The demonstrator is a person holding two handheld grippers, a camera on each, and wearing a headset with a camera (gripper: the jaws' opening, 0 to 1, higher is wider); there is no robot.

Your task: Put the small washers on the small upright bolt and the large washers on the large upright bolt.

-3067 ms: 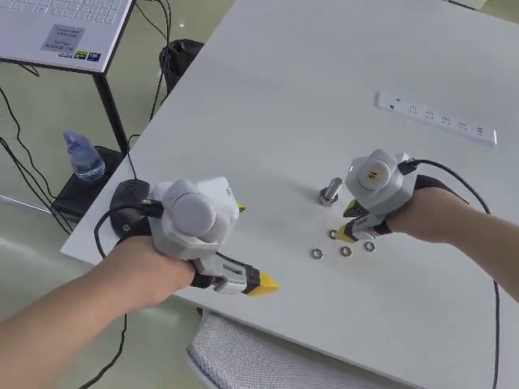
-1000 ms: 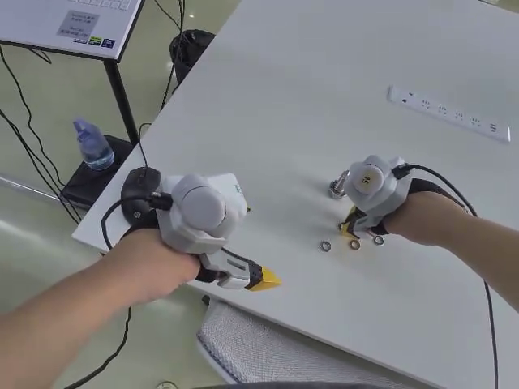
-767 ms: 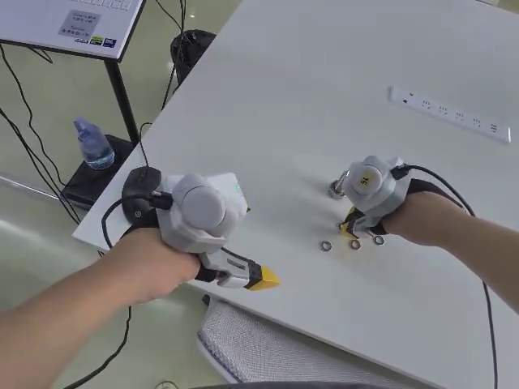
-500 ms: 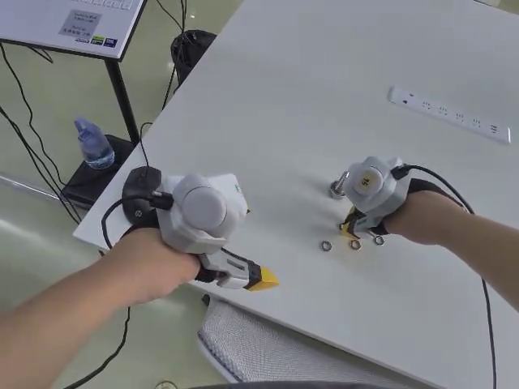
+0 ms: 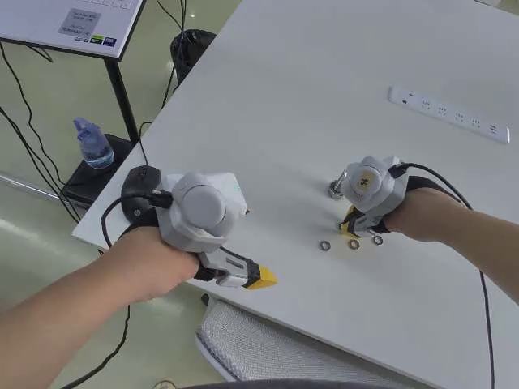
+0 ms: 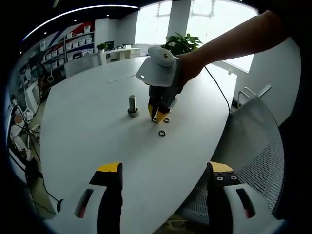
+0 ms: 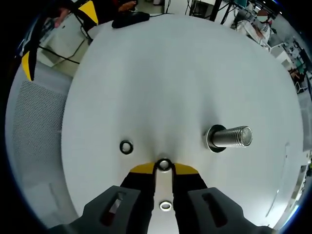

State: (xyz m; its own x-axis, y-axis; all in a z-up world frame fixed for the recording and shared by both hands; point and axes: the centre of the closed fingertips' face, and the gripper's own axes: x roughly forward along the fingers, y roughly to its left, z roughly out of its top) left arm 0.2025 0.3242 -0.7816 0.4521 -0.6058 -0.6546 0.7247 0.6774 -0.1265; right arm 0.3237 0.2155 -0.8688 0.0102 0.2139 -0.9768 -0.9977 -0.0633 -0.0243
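One upright steel bolt (image 5: 336,191) stands on the white table (image 5: 324,89); it also appears as the bolt (image 7: 228,137) and the bolt (image 6: 132,106). Small washers (image 5: 324,245) lie loose just in front of it. My right gripper (image 5: 350,230) points tip-down at the table beside the bolt. In the right gripper view, the right gripper (image 7: 164,169) has its yellow tips closed on a washer (image 7: 164,164). Another washer (image 7: 126,146) lies to its left, and a third (image 7: 165,205) sits under the jaws. My left gripper (image 6: 165,168) is open and holds nothing; the left gripper (image 5: 261,279) hovers at the table's near edge.
A white power strip (image 5: 450,117) lies at the far right of the table. A grey mesh chair (image 5: 268,348) sits under the near edge. On the floor to the left are a water bottle (image 5: 93,144) and cables. A laptop (image 5: 65,20) is on a side stand.
Since three seconds ago my right gripper's tips have come down onto the washer nearest the bolt. Over the last second both grippers have barely moved.
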